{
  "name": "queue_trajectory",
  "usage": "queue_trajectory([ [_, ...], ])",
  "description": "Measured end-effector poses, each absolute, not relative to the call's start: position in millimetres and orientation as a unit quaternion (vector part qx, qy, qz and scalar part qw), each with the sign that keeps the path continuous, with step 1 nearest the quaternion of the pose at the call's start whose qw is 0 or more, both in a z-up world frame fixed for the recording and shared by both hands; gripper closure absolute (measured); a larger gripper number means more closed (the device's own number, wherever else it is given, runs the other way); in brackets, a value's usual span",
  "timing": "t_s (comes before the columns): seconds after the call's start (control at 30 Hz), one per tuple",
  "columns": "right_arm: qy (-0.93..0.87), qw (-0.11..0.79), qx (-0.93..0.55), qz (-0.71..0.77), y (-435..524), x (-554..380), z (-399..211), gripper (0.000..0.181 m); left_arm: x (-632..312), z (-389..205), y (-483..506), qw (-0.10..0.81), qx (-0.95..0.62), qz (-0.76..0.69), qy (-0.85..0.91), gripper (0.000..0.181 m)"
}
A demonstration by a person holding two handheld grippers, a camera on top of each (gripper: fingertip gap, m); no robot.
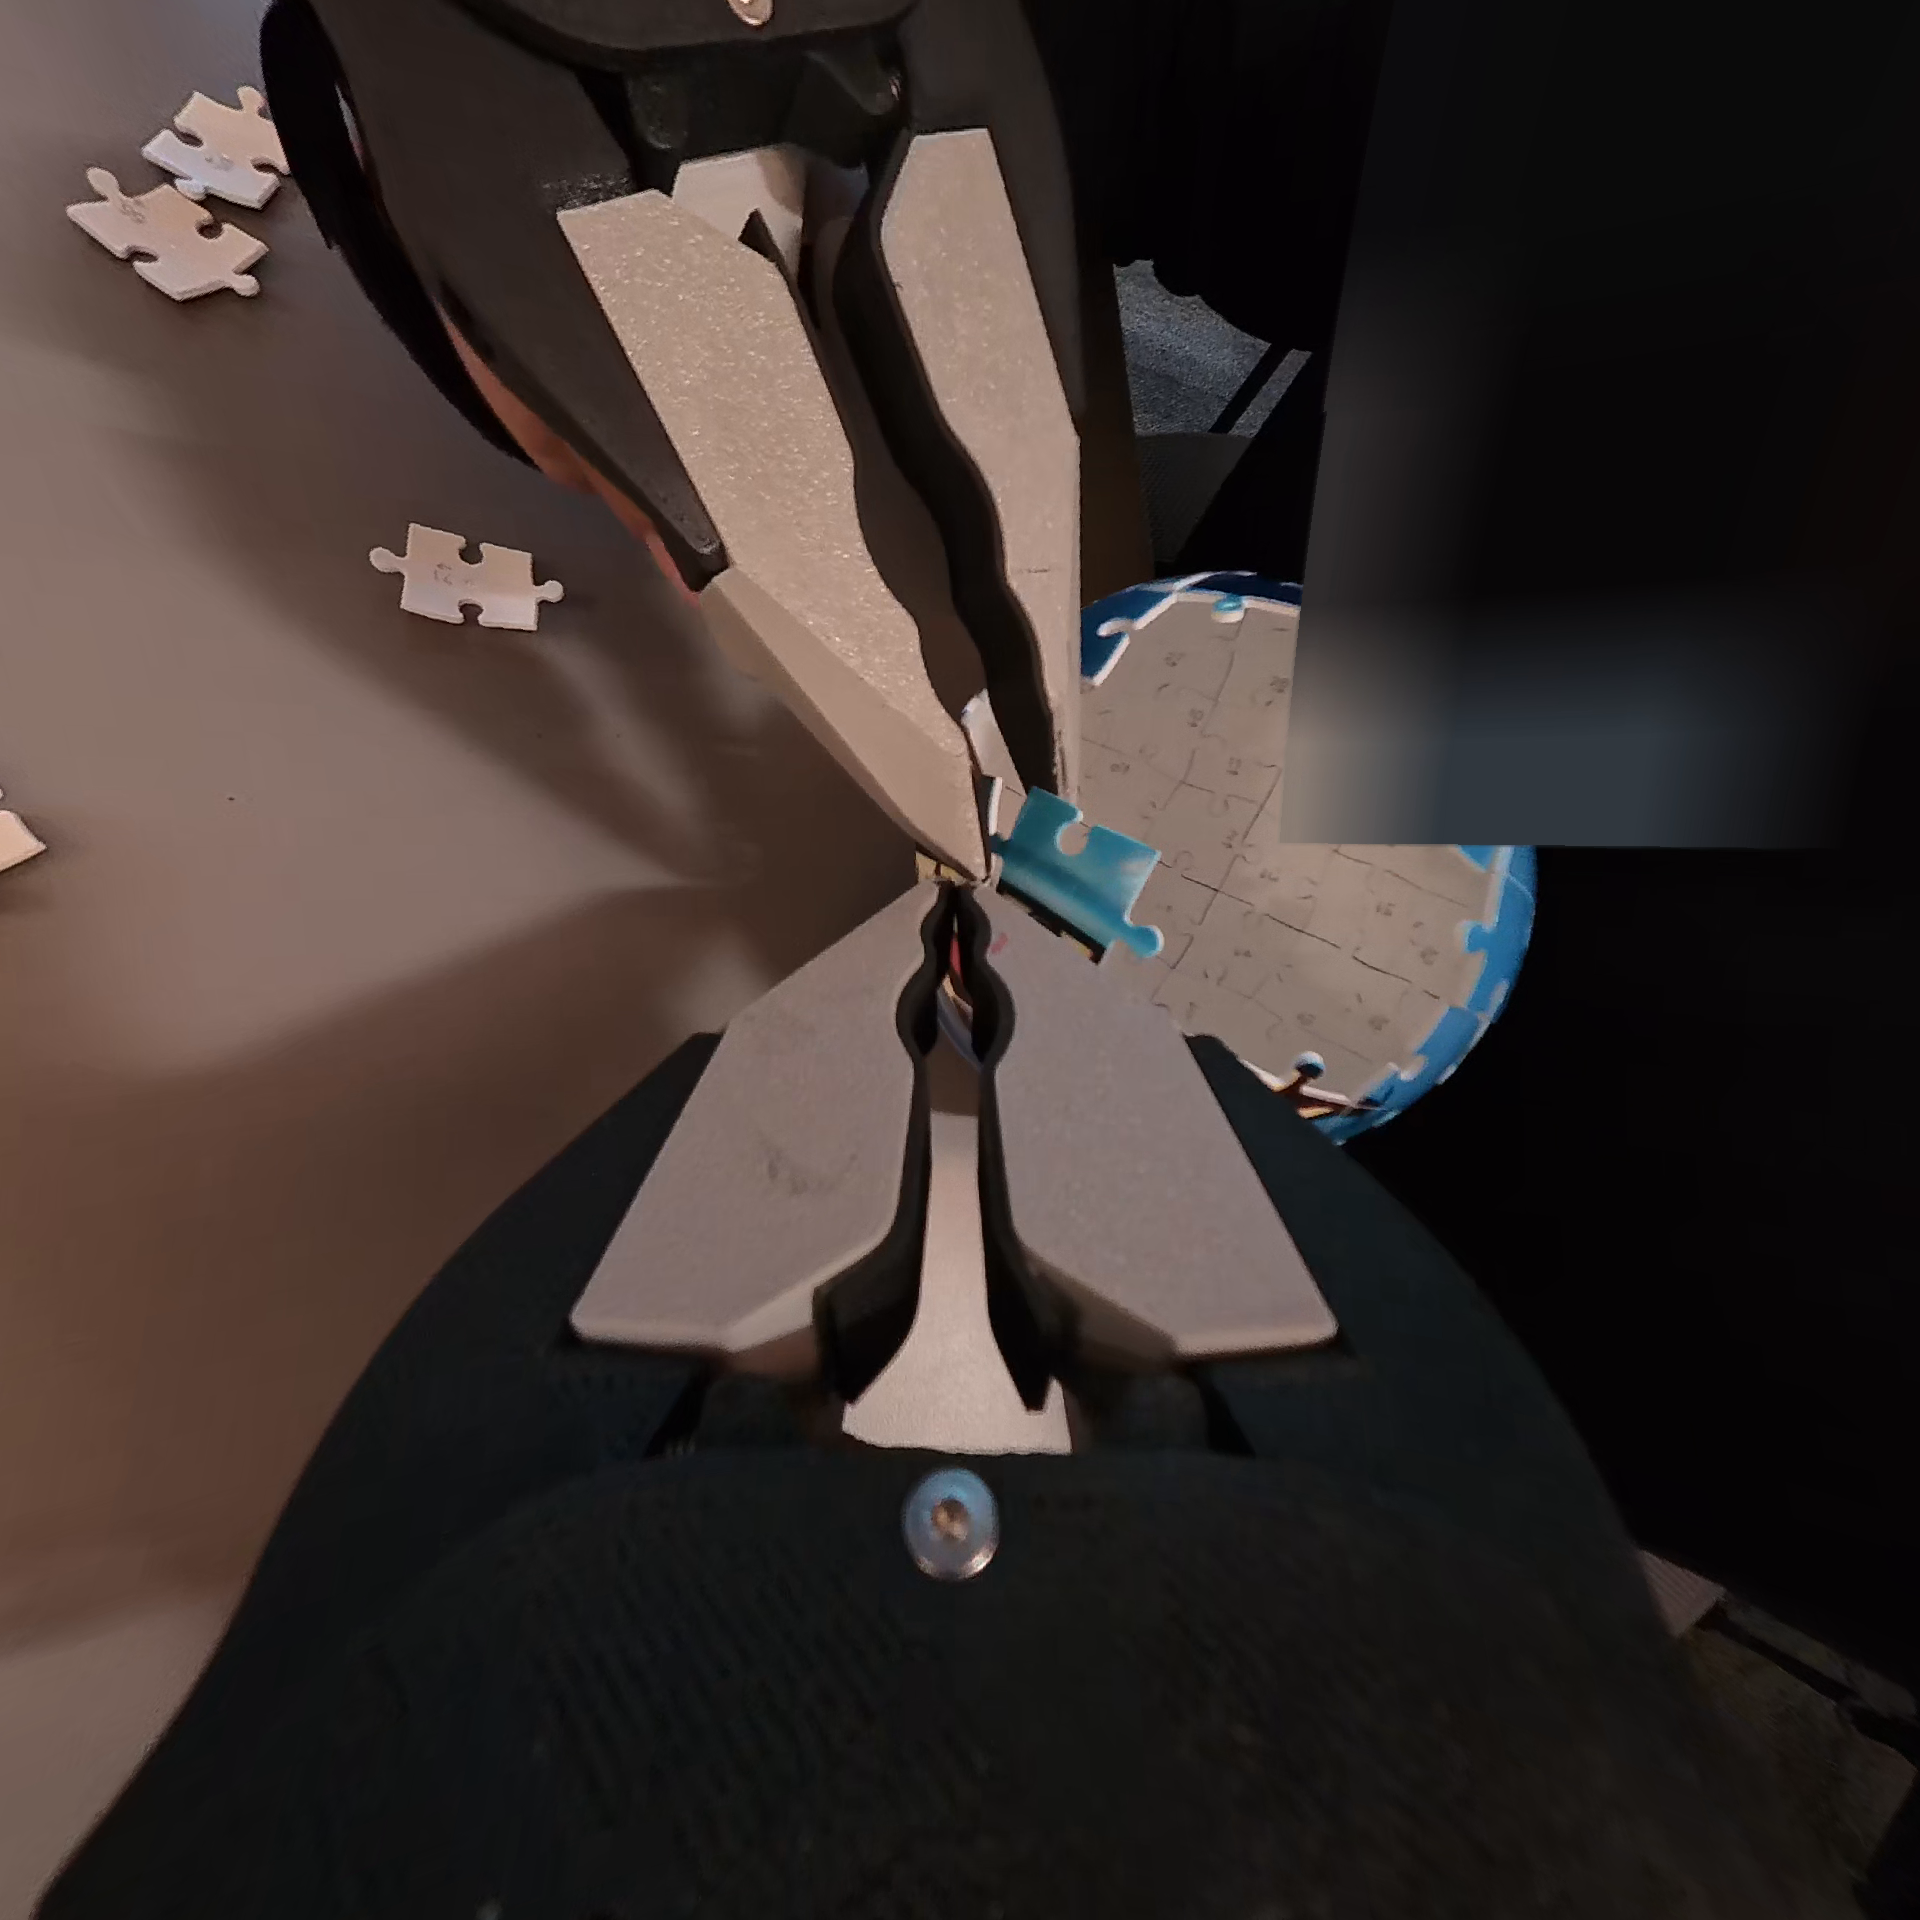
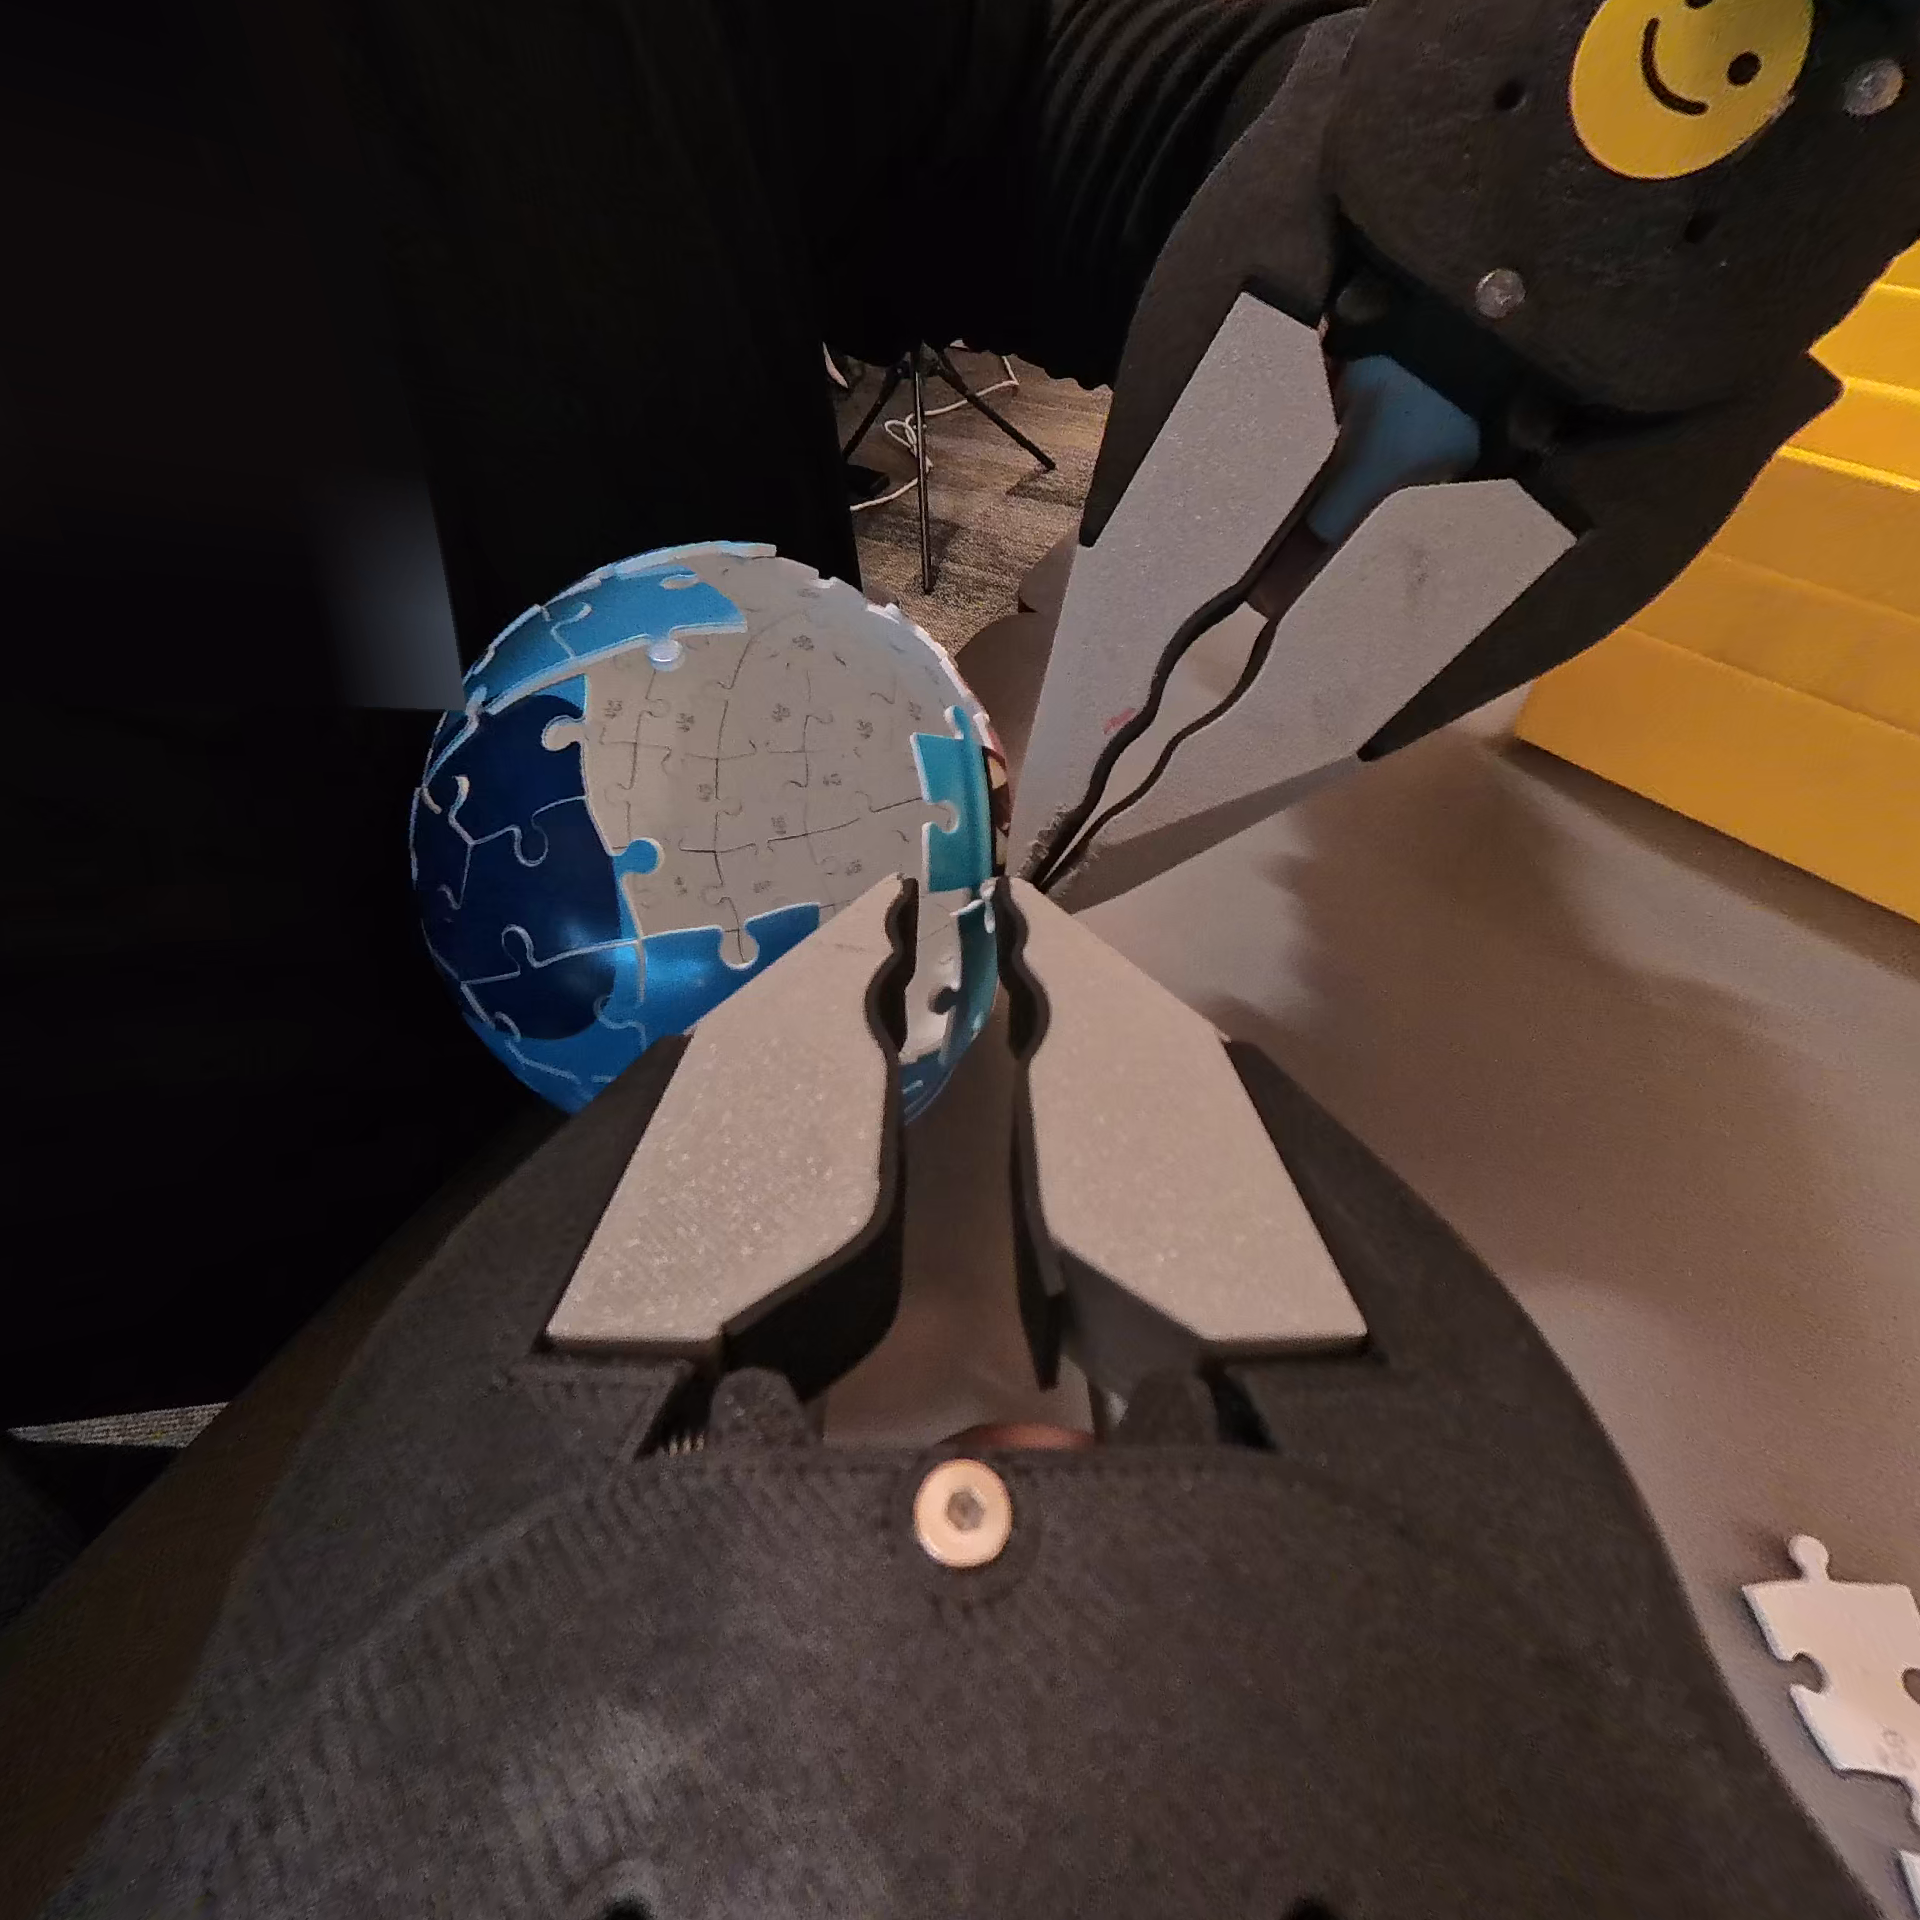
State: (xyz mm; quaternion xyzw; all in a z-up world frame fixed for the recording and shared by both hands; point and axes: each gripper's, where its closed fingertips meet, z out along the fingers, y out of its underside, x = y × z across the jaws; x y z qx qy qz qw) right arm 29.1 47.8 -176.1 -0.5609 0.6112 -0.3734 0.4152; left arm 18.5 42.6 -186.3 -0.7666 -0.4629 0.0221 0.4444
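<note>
Pieces (image 1: 171, 234) of a puzzle lie white side up on the far left of the brown table (image 1: 312, 987), and one more loose piece (image 1: 468, 577) sits nearer the middle.

In the middle the two claws meet tip to tip. The left gripper (image 1: 956, 904) is squeezed almost shut, with only a thin gap. It seems to pinch the edge of the puzzle ball (image 1: 1299, 935). The right gripper (image 1: 971, 862) comes down from above and is narrow too. Its tips are just beside a light blue piece (image 1: 1081, 873) on the ball's edge. In the right wrist view that edge sits between its fingers (image 2: 790, 1091), but I cannot tell if they grip it.

On the right is the ball, past the table edge. It is only part built. Many pieces are joined into a round shell, but a big hole shows the grey inside.

A yellow box (image 2: 1766, 675) stands behind.
</note>
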Motion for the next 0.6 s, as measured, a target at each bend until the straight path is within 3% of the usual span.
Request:
queue_trajectory([
  [0.6, 0.608, 0.401, -0.56, -0.395, 46.8, 29.9, -175.6, 0.172, 18.0, -186.1, 42.4, 0.438, -0.77, 0.035, -0.463, 0.181],
])
